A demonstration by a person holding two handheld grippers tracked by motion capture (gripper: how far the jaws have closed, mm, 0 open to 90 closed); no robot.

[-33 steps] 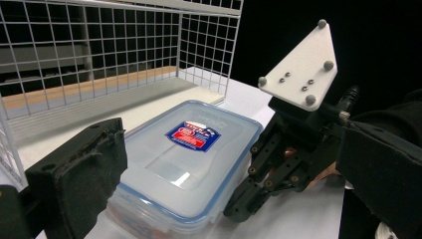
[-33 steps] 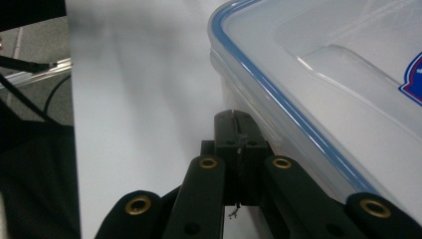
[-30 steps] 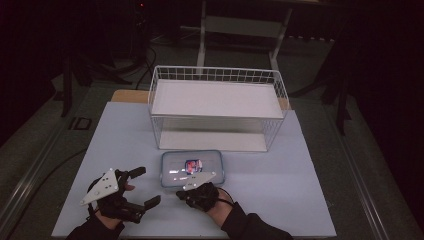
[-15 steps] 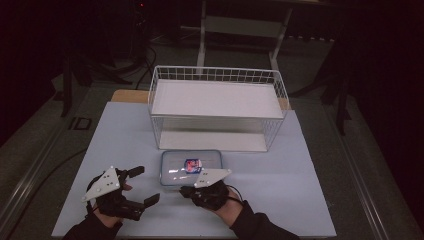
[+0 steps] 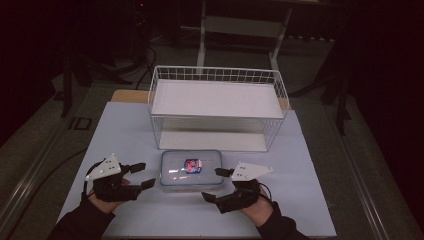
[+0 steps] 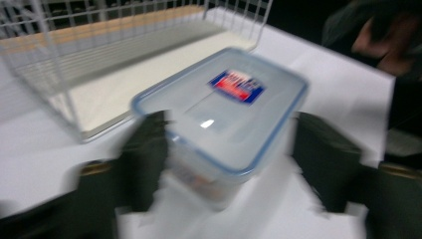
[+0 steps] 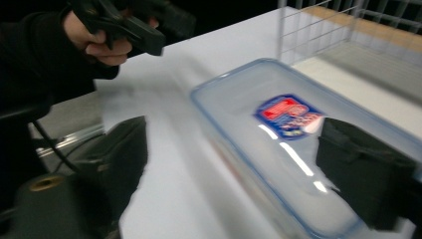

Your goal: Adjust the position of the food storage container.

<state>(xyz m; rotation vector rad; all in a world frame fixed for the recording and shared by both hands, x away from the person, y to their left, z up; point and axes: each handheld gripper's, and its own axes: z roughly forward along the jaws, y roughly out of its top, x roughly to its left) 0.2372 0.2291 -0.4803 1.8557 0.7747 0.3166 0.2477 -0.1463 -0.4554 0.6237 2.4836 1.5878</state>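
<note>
Plastic box [image 5: 191, 170]: clear, blue-rimmed lid on, red and blue label on top; flat on the white bench [image 5: 125, 130], just in front of the wire basket [image 5: 218, 107]
Left gripper [image 5: 141, 175]: just left of the box, jaws apart and lately closing, one at each side of the box's near corner in its own view, no pressing seen
Right gripper [image 5: 217, 184]: at the box's right front corner, jaws wide, lately opening, holding nothing
Basket: white, open-topped, beyond the box
</note>
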